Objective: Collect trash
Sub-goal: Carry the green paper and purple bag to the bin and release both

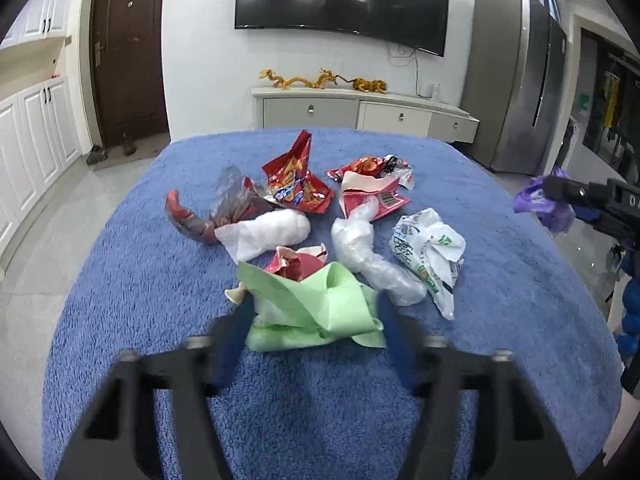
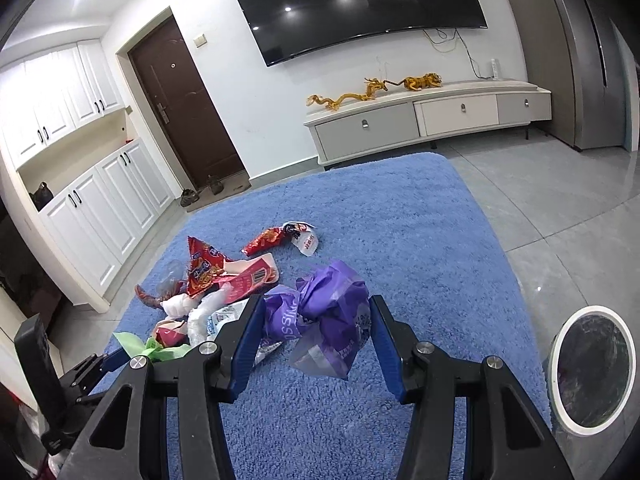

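Several pieces of trash lie on a blue rug (image 1: 120, 288). My left gripper (image 1: 314, 308) has its blue fingers on both sides of a crumpled green paper (image 1: 320, 308) and is shut on it. Beyond lie red snack wrappers (image 1: 298, 184), a white tissue wad (image 1: 272, 232), clear plastic (image 1: 368, 256) and a white printed bag (image 1: 432, 252). My right gripper (image 2: 316, 328) is shut on a purple plastic bag (image 2: 320, 320) and holds it above the rug (image 2: 400, 220); it shows at the right of the left wrist view (image 1: 544, 200).
A white-rimmed trash bin (image 2: 592, 368) with a dark liner stands on the grey tile floor right of the rug. A TV cabinet (image 1: 360, 108), a fridge (image 1: 516, 80), white cupboards (image 2: 80, 208) and a brown door (image 1: 128, 52) line the walls.
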Motion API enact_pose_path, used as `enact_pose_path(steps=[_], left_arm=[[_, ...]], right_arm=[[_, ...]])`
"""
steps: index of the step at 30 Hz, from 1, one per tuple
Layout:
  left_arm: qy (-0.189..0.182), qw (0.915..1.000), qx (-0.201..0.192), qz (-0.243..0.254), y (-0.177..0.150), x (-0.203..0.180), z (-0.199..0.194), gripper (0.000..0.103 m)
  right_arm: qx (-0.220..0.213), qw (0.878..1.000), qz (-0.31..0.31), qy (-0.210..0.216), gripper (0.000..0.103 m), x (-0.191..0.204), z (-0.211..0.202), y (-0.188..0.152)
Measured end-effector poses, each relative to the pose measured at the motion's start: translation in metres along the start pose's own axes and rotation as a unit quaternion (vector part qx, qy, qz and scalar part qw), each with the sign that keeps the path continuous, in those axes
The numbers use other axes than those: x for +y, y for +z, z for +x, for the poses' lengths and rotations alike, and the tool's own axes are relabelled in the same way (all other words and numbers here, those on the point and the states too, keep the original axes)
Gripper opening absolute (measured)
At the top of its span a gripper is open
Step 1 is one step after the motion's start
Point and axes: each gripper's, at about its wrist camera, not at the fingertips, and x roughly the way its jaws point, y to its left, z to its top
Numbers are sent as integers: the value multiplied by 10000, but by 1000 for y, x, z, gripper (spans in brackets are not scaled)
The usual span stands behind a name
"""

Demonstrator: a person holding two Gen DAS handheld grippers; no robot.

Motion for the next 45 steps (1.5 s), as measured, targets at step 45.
enact_pose_path(steps=[45], left_arm=[[-2908, 9466, 776, 1153, 128, -336, 87, 17]], right_arm=[[-502, 9676, 932, -2293, 50, -227, -153, 8]])
